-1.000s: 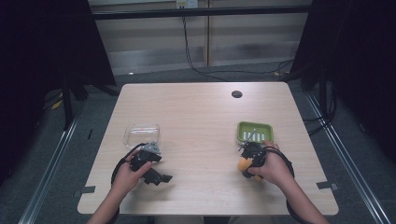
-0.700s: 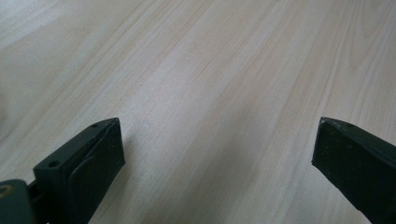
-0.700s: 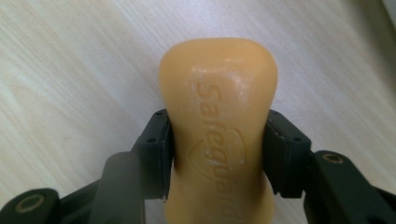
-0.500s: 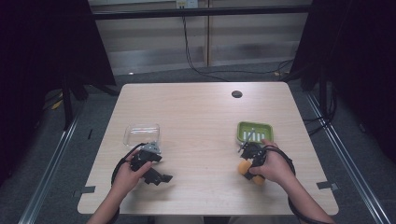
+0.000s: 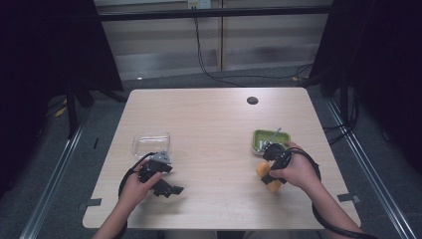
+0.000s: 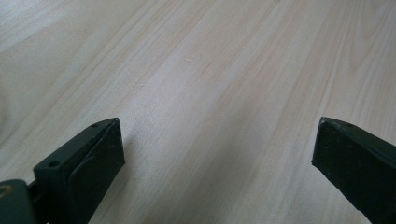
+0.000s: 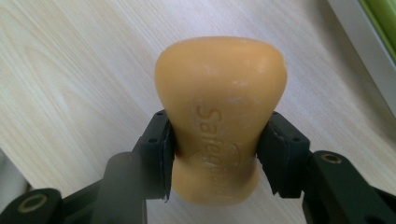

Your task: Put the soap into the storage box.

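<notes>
We rest our left hand point(image 5: 142, 180) on the near left, its left gripper point(image 5: 166, 189) with jaws spread wide. On the near right, our right hand point(image 5: 297, 172) holds the right gripper point(image 5: 268, 175), whose jaws have just been closing and now pinch tight.

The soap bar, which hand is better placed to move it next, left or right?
Right: the right tongs are already shut on the soap bar. The left tongs stand open over bare table.

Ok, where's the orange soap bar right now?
In the high view the orange soap bar is at the table's right front, just in front of the green tray. The right tool has just closed on its narrow waist.
</notes>
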Available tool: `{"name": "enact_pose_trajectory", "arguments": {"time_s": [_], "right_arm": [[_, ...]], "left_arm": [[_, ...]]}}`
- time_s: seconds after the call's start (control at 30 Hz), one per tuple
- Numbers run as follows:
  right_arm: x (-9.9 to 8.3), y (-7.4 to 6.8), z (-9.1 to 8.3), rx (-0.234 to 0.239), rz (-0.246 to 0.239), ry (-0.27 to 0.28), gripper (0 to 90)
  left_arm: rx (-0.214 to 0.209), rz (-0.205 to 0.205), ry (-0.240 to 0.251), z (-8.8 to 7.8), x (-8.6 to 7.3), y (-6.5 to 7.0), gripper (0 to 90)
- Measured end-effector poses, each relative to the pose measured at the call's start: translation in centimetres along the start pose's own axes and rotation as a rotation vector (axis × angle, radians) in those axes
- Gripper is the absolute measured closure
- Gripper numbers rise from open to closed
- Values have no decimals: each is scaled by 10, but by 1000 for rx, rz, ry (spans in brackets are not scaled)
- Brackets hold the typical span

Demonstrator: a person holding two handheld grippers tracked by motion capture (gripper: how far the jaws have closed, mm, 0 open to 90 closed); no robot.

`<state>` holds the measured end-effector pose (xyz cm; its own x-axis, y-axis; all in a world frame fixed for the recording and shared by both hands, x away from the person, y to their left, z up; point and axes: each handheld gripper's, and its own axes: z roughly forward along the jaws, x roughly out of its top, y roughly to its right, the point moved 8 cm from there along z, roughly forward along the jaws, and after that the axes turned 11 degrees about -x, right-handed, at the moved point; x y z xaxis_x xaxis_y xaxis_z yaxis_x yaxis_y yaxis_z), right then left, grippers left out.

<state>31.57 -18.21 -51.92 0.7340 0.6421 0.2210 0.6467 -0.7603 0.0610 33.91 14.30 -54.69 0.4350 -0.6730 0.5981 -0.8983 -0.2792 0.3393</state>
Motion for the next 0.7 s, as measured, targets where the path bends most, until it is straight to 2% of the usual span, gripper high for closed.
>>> {"name": "enact_pose_trajectory", "arguments": {"time_s": [0.17, 0.2, 0.23, 0.47, 0.57, 0.63, 0.7], "right_arm": [[2, 4, -5, -10, 22, 22, 502], [3, 4, -5, -12, 33, 44, 502], [2, 5, -7, -6, 32, 24, 502], [2, 11, -11, -23, 32, 27, 502], [2, 12, -12, -18, 34, 21, 502], [1, 13, -13, -16, 32, 12, 502], [1, 14, -13, -13, 17, 0, 502]], "left_arm": [[6, 0, -8, 0, 0, 0, 19], [6, 0, -8, 0, 0, 0, 19], [6, 0, -9, 0, 0, 0, 19], [6, 0, -7, -1, 0, 0, 19], [9, 0, -12, -1, 0, 0, 19], [6, -2, 4, 0, 0, 0, 19], [4, 2, 3, 0, 0, 0, 19]]}}
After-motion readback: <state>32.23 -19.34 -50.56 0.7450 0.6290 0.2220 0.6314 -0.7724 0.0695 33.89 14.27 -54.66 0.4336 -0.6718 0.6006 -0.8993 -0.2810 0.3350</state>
